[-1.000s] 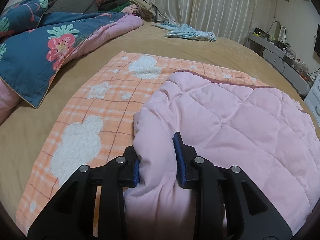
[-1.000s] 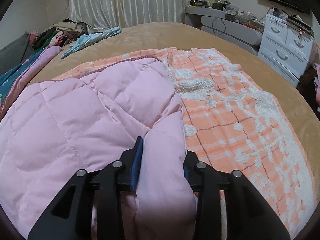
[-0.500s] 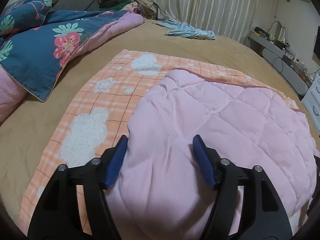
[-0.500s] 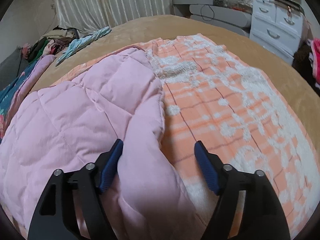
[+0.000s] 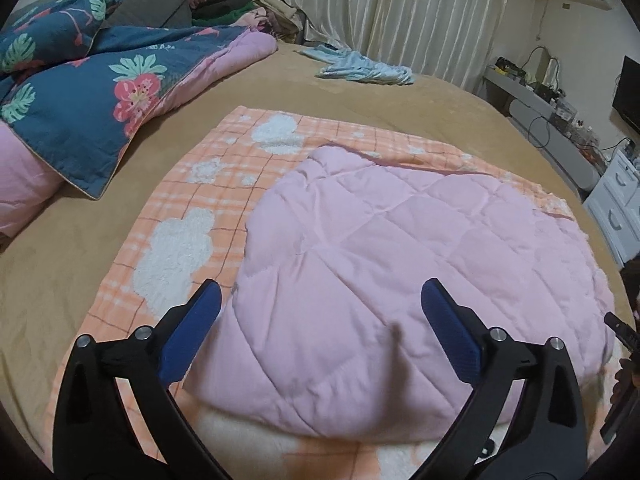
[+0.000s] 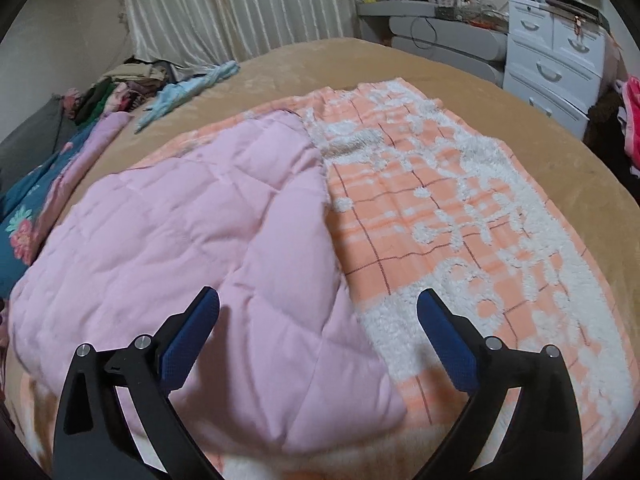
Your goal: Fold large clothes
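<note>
Pink and puffy, the quilted pink cover (image 5: 400,248) lies flat on top of an orange checked blanket (image 5: 192,216) with white fluffy shapes, and both are spread on the brown bed (image 5: 100,240). Both grippers hang above its near edge. The left gripper (image 5: 320,308) has just been opening, its jaws are wide apart and nothing is between them. The right gripper (image 6: 318,312) has just been opening too, and it holds nothing. Far off on the left lies a blue flowered quilt (image 5: 80,96), and a light blue cloth (image 5: 360,68) lies near the curtains (image 5: 420,16).
</note>
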{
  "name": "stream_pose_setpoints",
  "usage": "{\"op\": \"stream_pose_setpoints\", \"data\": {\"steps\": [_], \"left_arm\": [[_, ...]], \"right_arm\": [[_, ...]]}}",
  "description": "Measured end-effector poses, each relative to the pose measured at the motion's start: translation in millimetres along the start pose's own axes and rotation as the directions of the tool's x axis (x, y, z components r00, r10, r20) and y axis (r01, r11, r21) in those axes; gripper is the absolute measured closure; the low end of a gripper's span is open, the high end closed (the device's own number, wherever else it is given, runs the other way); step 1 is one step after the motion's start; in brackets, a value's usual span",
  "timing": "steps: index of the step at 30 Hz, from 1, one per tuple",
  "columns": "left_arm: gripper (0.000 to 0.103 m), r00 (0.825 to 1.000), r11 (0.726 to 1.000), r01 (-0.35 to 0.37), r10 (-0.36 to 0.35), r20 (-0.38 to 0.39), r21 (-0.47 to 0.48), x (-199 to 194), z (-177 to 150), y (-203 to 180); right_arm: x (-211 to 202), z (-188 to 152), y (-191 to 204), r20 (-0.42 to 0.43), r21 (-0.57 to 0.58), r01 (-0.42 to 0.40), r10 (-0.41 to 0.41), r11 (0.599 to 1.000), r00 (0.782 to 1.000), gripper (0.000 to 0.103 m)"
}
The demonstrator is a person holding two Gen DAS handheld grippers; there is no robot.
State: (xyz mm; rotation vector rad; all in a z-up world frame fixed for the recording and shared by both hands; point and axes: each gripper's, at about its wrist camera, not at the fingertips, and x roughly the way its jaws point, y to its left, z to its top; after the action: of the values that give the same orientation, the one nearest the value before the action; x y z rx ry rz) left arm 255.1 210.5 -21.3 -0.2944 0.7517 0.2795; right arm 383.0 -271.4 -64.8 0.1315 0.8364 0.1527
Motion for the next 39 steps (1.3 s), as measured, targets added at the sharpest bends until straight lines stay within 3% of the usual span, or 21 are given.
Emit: {"op": "stream_pose_setpoints", "data": {"steps": [5,23,32,39], "left_arm": [[0.009,1.0,1.0,0.013,-0.013,0.021,0.019,-22,0,-10],[0.009,0.991,0.996,0.072,-0.078,0.112,0.061,-105,-16,-31],[0.009,0.988,0.993,0.091,-0.099,0.116,0.078,-130,-44,-33],[0.009,0.989,0.993,0.089,-0.098,0.11,0.081,-131,-73,-35]], "right_arm": [[-35,-2,8,0.041,-0.017,-0.054,0.055,0.998,0.998,0.004],[-152,-11,43,0.206,-0.124,-0.093,0.117,0.988,0.971,0.004],[-184,-39,57,0.234,-0.164,-0.111,0.149,0.98,0.961,0.004],[-181,-64,66,0.221,-0.192,-0.099,0.141,0.976,0.965,0.004]]}}
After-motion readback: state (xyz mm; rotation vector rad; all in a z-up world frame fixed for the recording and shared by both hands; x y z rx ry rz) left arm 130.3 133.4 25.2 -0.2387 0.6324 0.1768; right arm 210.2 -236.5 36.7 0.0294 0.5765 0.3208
